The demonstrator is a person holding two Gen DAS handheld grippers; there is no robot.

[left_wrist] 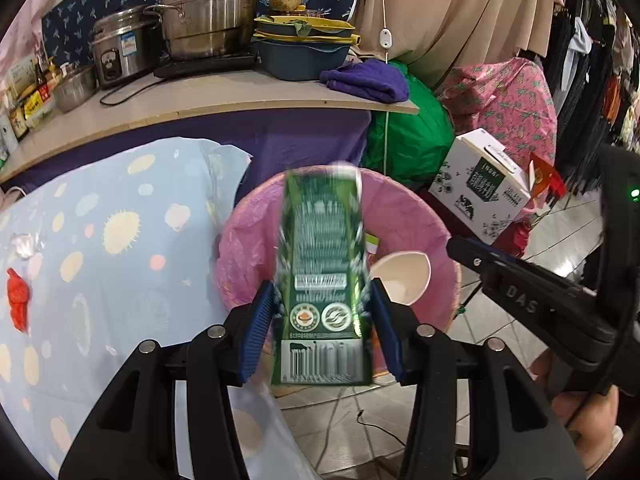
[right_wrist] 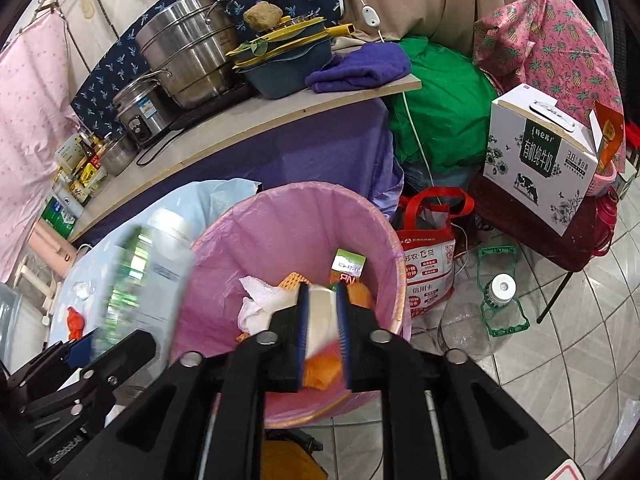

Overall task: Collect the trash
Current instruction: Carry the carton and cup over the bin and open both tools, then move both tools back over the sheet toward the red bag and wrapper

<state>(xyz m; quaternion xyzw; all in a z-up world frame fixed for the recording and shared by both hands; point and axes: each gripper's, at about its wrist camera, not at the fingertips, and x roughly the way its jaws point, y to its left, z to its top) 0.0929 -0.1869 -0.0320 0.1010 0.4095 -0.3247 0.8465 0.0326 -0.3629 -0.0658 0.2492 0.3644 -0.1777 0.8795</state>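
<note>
A green milk carton [left_wrist: 320, 280], blurred, stands upright between the blue pads of my left gripper [left_wrist: 324, 320], which press its sides. It hangs over a round bin with a pink liner [left_wrist: 240, 220]. In the right wrist view the same carton [right_wrist: 136, 276] shows at the left, beside the bin [right_wrist: 280, 204]. My right gripper [right_wrist: 322, 332] is over the bin with its jaws slightly apart. A white paper cup [right_wrist: 320, 308] lies loose between them. From the left wrist view the cup [left_wrist: 400, 276] is clear of the right gripper's finger [left_wrist: 520, 284].
White tissue [right_wrist: 260, 300] and orange scraps lie in the bin. A red wrapper [left_wrist: 18, 300] and clear plastic scrap [left_wrist: 24, 244] sit on the blue-clothed table [left_wrist: 120, 240]. A red bag [right_wrist: 430, 264], clear jug [right_wrist: 480, 316] and white milk box [right_wrist: 536, 160] crowd the floor at right.
</note>
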